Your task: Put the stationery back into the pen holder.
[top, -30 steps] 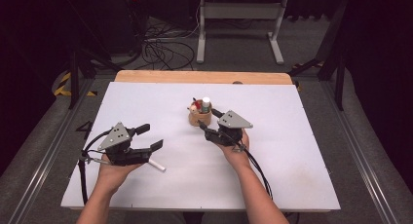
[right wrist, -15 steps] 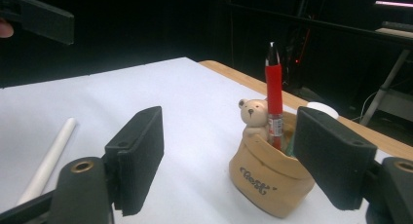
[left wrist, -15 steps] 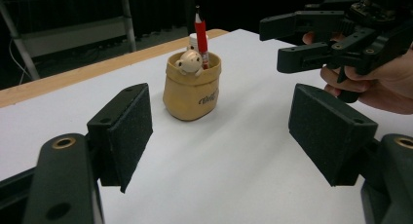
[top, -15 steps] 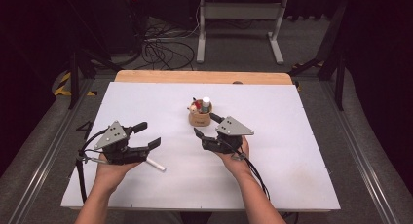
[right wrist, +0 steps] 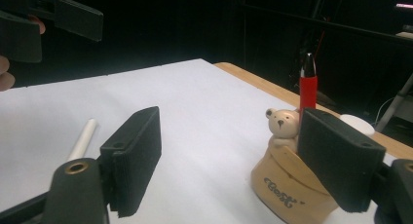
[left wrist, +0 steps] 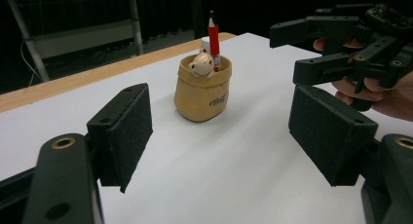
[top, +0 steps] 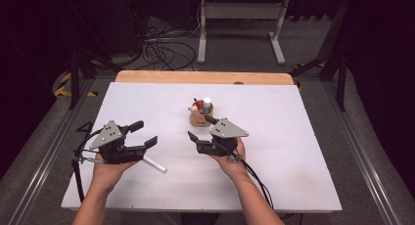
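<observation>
- Your left gripper (top: pixel 138 133) sits at about 8 o'clock on the white table (top: pixel 303 151), jaws spread wide with nothing between them. In the left gripper view the two black pads (left wrist: pixel 127 131) stand well apart, framing bare tabletop.
- Your right gripper (top: pixel 200 128) sits near the table's middle, slightly toward 5 o'clock from the holder. Its jaws are also wide open and hold nothing.
- The white stick (top: pixel 154 164) lies flat on the table just beside your left gripper, at its 5 o'clock. Its near end tucks under the gripper body; whether they touch you cannot tell.
- The stick's long axis runs from 10 o'clock to 4 o'clock in the high view, with the free end pointing toward 4 o'clock, at the table's near edge.
- In the right gripper view the stick (right wrist: pixel 83 138) shows past the left-hand jaw, apart from both pads.
- The tan pen holder (top: pixel 197 117) stands upright just past your right gripper, at its 12 o'clock, near but apart.
- The holder carries a small bear figure (left wrist: pixel 201 64) at its rim, a red pen (left wrist: pixel 213 36) standing upright, tip up, and a white-capped item (top: pixel 207 103) behind.
- Your two grippers are well apart, jaws angled toward the holder.
</observation>
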